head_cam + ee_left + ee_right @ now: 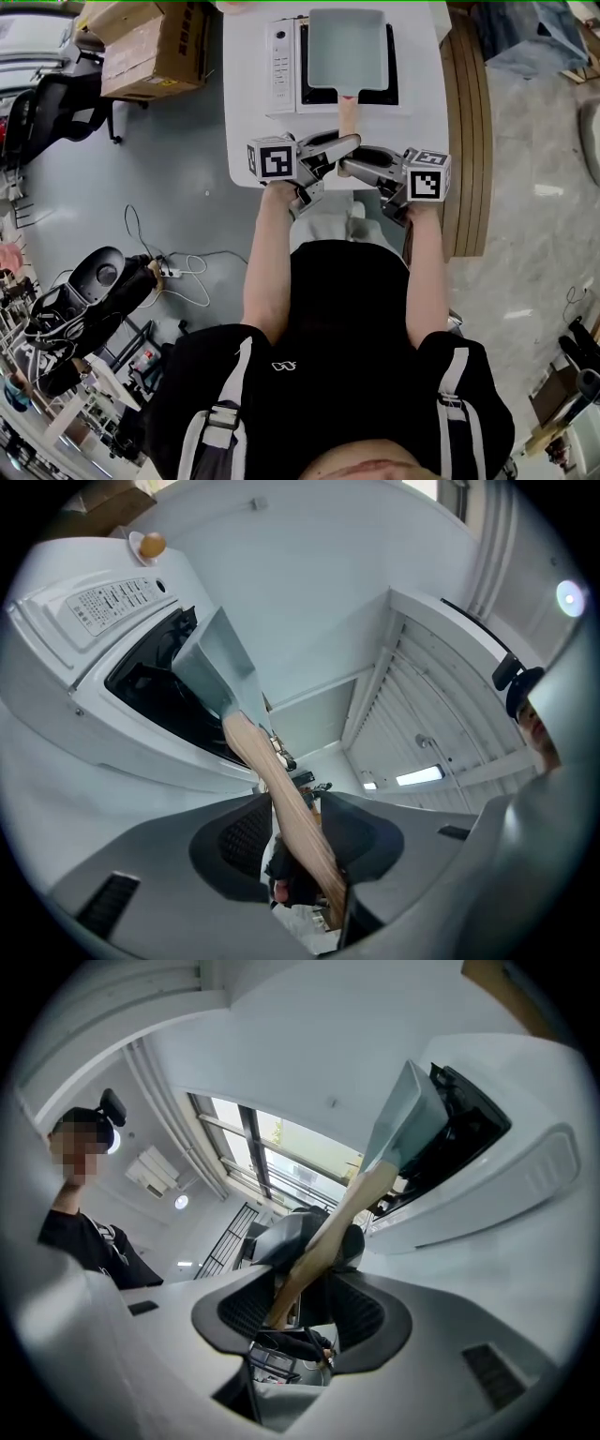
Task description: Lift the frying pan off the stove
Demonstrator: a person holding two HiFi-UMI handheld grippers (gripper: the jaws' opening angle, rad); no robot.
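Beyond the worktop's (242, 141) left edge: cardboard boxes (155, 52), no part of the job. Next along, on the worktop itself: white stove (284, 101), control strip down its left side. Resting flat on its dark cooking surface: grey frying pan (347, 47), not yet lifted, wooden handle (348, 114) pointing back toward the person.

Coming at that handle from the left: left gripper (330, 150), jaws apart with the wood running between them. Seen in the left gripper view as lying close to one side, with a gap showing on the other. So bracketed, not clamped. Coming from the right: right gripper (361, 167), likewise spread, with the handle's free end between its jaws, leaning toward one pad and open space at the other.

Judged as the grasp step: both grippers placed round the handle, no squeeze on it, pan down on the stove.

Next: close firmly on the wood, square across its width to stop any rolling in the grip. Then raise straight up and hold level. With the pan's weight far out in front, likely to dip at the far edge. Worth confirming that both grips bite before taking the load off the stove.
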